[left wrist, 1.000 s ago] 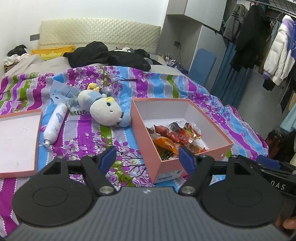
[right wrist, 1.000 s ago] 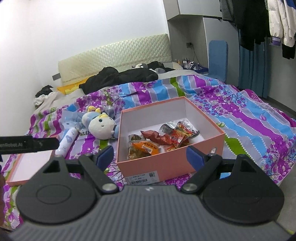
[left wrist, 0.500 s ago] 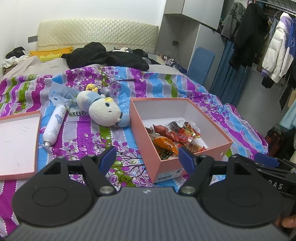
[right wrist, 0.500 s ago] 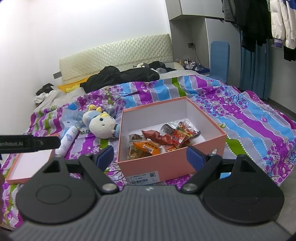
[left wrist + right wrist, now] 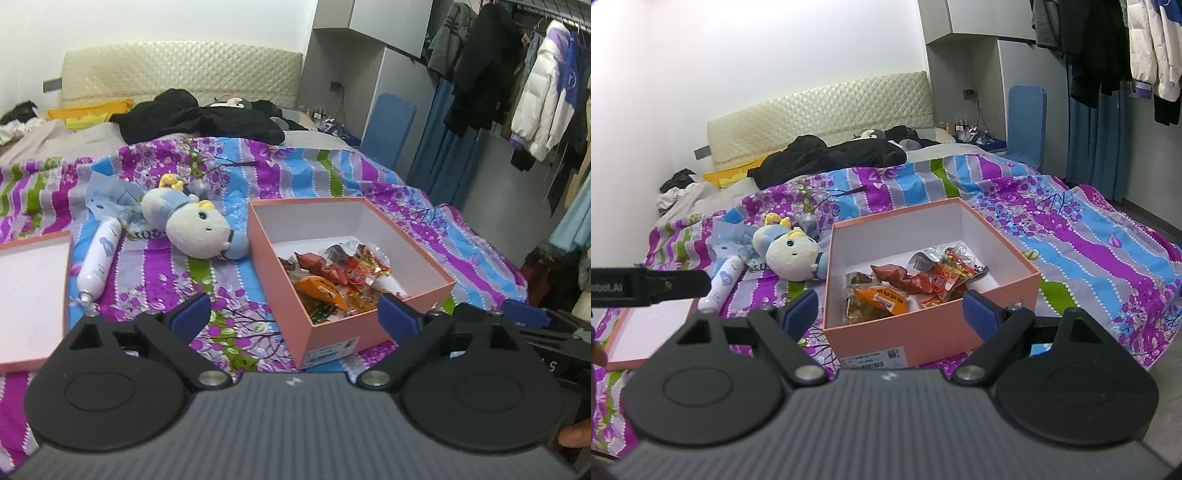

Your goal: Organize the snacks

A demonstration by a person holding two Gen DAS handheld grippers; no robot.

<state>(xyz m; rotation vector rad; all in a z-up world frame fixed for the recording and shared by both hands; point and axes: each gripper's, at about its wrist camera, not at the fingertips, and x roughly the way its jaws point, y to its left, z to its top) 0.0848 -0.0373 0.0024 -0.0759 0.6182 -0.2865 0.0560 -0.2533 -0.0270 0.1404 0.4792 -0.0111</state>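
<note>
- Barely anything's shifting: both cameras are just drifting slightly.
- Crinkly snack packets (image 5: 908,282) are sitting inside the lidless pink cardboard box (image 5: 923,336), near the bed's foot edge.
- Left gripper (image 5: 295,314) and right gripper (image 5: 890,310) are hanging spread wide, holding nothing.

Pink box (image 5: 923,332) sits open on the striped bedspread, white inside, barcode label on its near wall. Snack packets (image 5: 908,284) lie heaped in its near half: an orange pack (image 5: 320,291) nearest, a dark red wrapper (image 5: 901,277) behind it, red-and-yellow crinkly packs (image 5: 364,264) to the right. Far half bare.
</note>
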